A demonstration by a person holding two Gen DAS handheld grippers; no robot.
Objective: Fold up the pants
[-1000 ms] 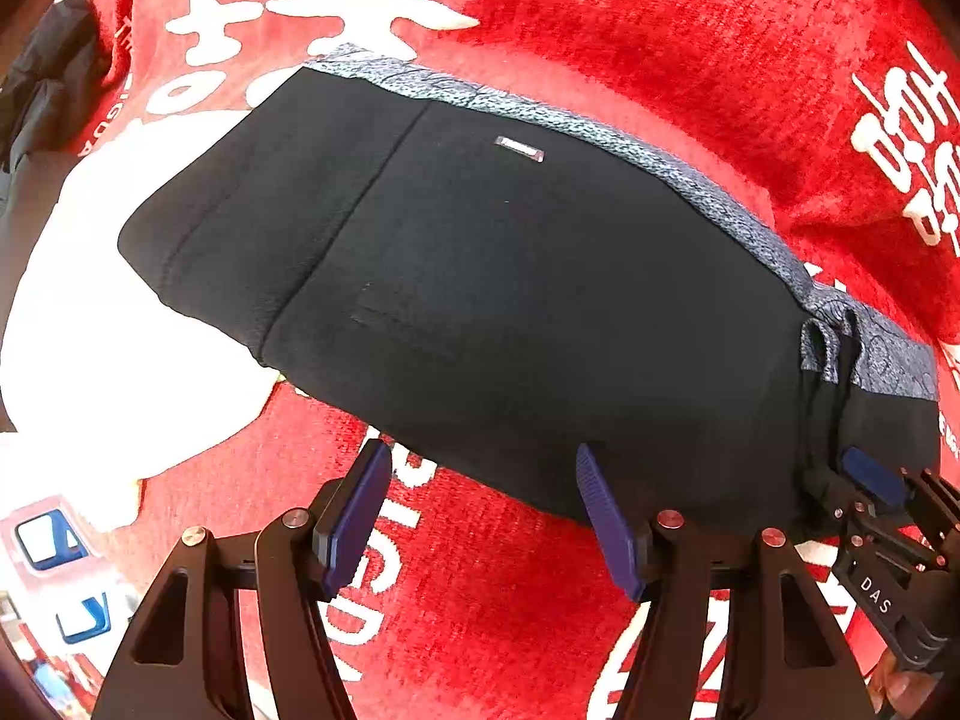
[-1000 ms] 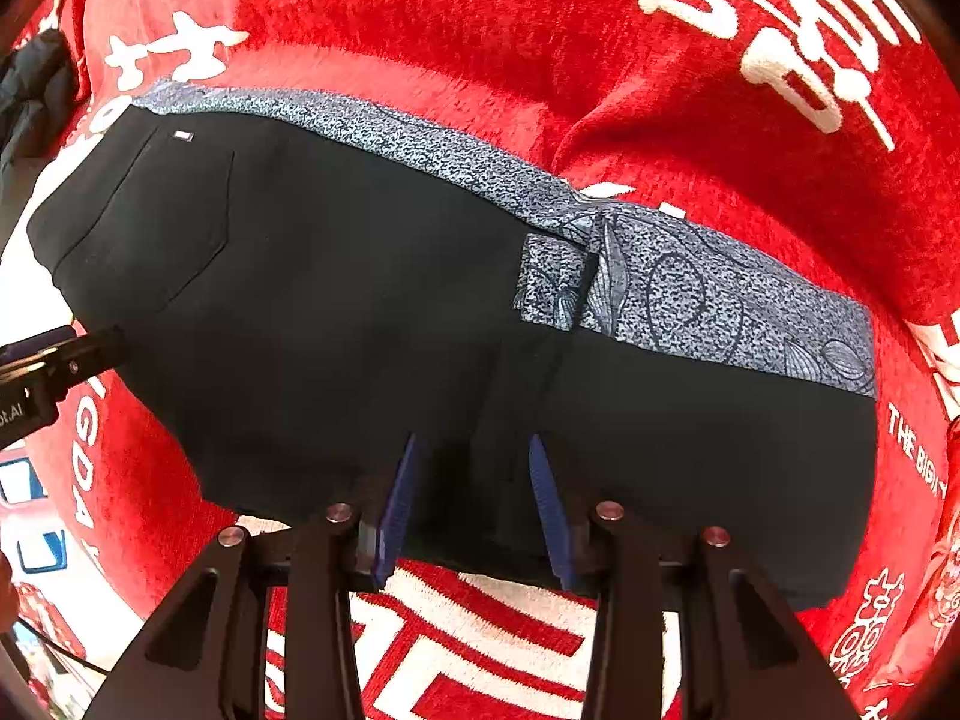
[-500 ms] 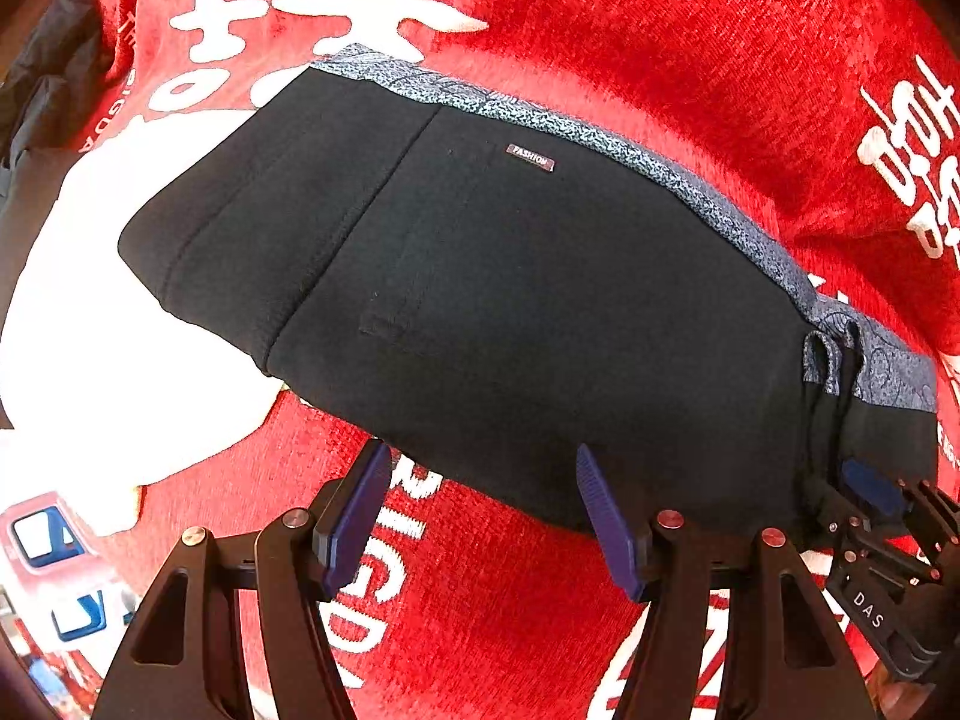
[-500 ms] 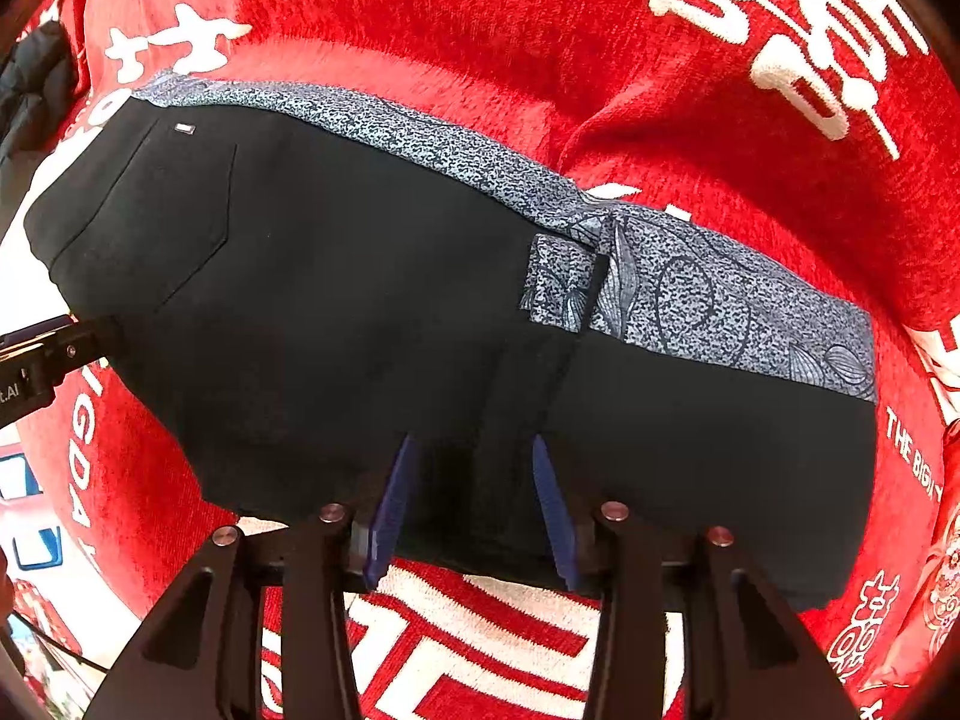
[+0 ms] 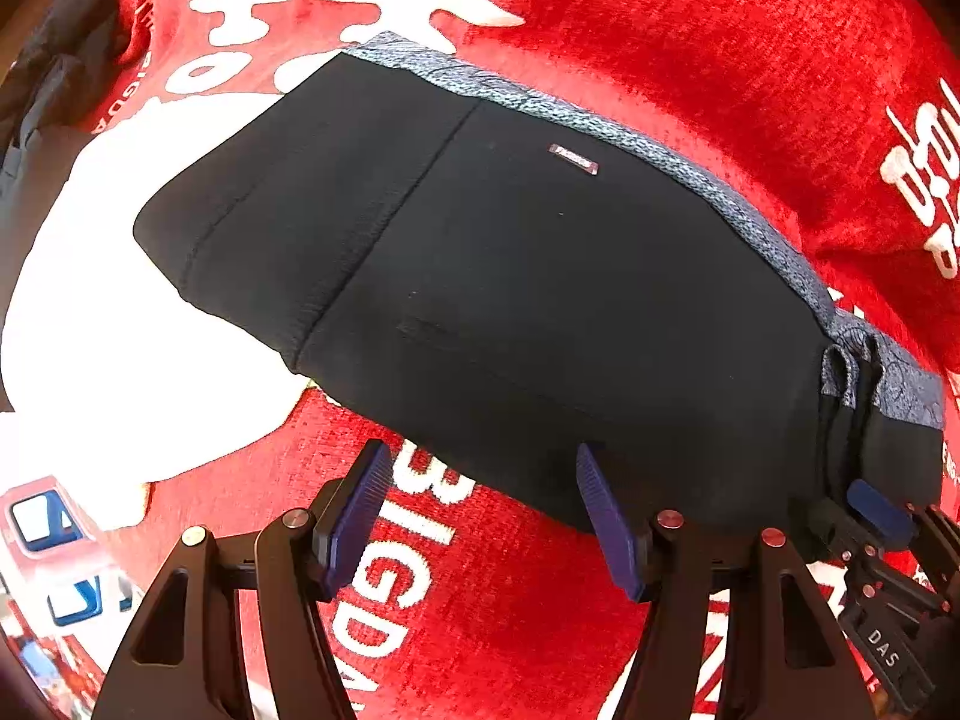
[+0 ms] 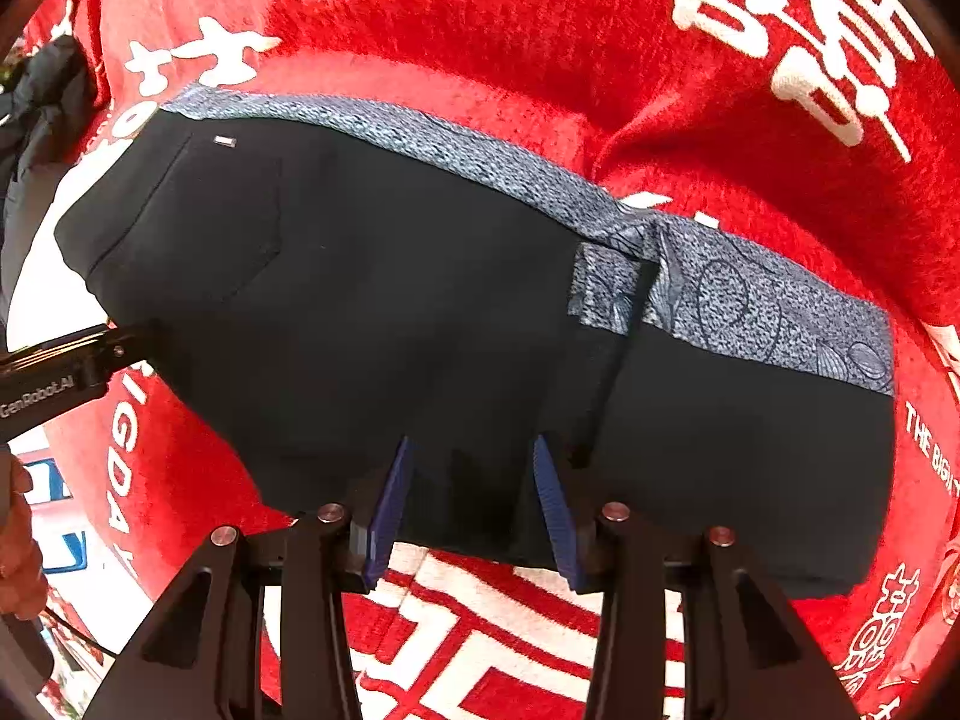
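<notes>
Your left gripper [image 5: 486, 516] has its jaws standing wide with nothing between them but the red cloth [image 5: 690, 48]; its blue pads hang just at the near hem of the pants [image 5: 510, 276], the right pad at the hem's edge, the left pad over white lettering. Your right gripper [image 6: 474, 510] has its jaws set narrower, and they sit astride the near edge of the pants; black fabric lies between the pads, but you cannot tell whether either pad presses on it. In the left wrist view the right gripper shows at 4 o'clock, at the waistband end of the pants.

The pants lie folded into a compact black block across the middle of both views, on the red cloth with its white printed characters. The patterned grey-blue waistband [image 6: 750, 306] runs along the far edge, from 10 o'clock down toward 3 o'clock in the right wrist view, with a belt loop [image 6: 606, 288] standing just right of centre. A small label [image 5: 573, 159] sits on the back pocket near the waistband. A dark garment [image 5: 54, 78] lies bunched at 10 o'clock, apart from the pants. Part of your hand [image 6: 18, 552] shows at 8 o'clock in the right wrist view
</notes>
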